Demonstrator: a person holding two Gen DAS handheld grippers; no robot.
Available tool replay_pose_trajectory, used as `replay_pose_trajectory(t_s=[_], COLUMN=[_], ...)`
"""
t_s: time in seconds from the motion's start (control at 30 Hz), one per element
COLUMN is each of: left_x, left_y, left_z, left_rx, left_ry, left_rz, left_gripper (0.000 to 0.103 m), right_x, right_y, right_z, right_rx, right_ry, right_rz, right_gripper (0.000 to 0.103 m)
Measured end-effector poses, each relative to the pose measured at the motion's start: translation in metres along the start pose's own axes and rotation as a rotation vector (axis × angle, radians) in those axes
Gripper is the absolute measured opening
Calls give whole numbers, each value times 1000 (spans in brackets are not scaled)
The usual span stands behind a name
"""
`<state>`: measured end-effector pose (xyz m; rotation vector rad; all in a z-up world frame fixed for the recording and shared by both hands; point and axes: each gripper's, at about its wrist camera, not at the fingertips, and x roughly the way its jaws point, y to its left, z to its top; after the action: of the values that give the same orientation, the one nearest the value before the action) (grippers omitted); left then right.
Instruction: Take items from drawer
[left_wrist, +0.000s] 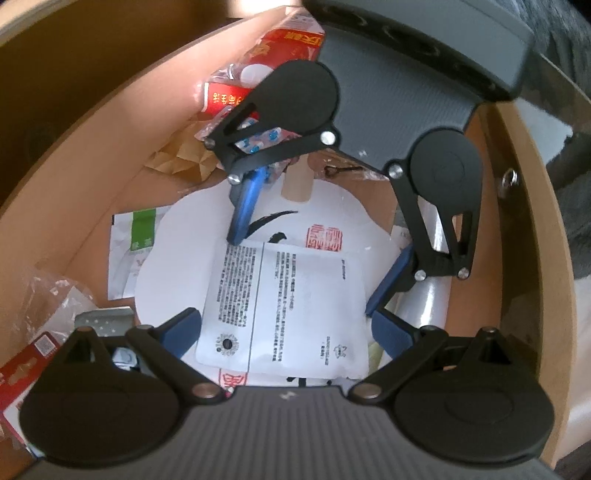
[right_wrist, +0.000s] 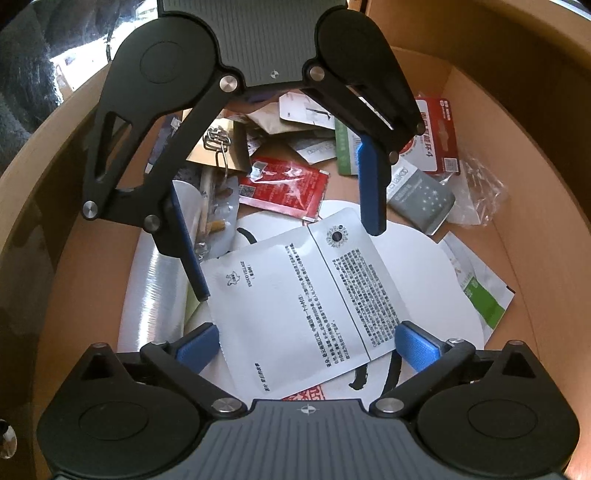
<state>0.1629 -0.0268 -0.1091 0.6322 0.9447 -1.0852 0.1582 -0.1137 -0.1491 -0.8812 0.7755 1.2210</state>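
Observation:
A white printed pouch (left_wrist: 284, 306) lies flat on a round white fan (left_wrist: 173, 266) inside the open wooden drawer (left_wrist: 92, 177). My left gripper (left_wrist: 286, 332) is open above the pouch's near end, blue fingers either side. My right gripper (left_wrist: 299, 277) faces it from the far side, also open, its fingertips at the pouch's far corners. In the right wrist view the pouch (right_wrist: 303, 302) lies between my right gripper's (right_wrist: 308, 347) open fingers, and the left gripper (right_wrist: 288, 258) hangs open opposite. Neither holds anything.
The drawer holds clutter: a red sachet (right_wrist: 284, 188), a grey packet (right_wrist: 421, 199), a red box (right_wrist: 439, 136), a green-and-white packet (right_wrist: 480, 291), a clear film roll (right_wrist: 159, 288), metal clips (right_wrist: 216, 142) and a red-white carton (left_wrist: 284, 48). Drawer walls (right_wrist: 535, 221) surround them.

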Motion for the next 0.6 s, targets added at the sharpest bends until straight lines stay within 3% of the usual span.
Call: replay_pose_trajectory(t_s=[0.27,0.37,0.4,0.43,0.47,0.53,0.6], left_x=[-8,-12,-12,-12,-12,-12,-13], left_y=[0,5,6,7,8,10,7], left_z=[1,4,5,7,8,10,8], left_rx=[9,-32,-43,-55,-66,-77,-47], left_ry=[-31,-40,-36,-32,-27,-20,-39], left_rz=[6,-69,-101,-134,-167,-209,-145], left_gripper=[98,97,91,76,69,72,82], right_x=[-3,-6,-6,-5,-3,-2,-3], right_y=[7,11,10,8,7,4,1], right_z=[1,2,3,6,6,6,4], right_rx=[-68,-72,-68,-66,-60,-37,-11], right_ry=[-20,-48,-60,-57,-47,-38,-31], right_rz=[-36,-111,-139,-164,-177,-174,-155], right_gripper=[103,103,103,103,103,103,103])
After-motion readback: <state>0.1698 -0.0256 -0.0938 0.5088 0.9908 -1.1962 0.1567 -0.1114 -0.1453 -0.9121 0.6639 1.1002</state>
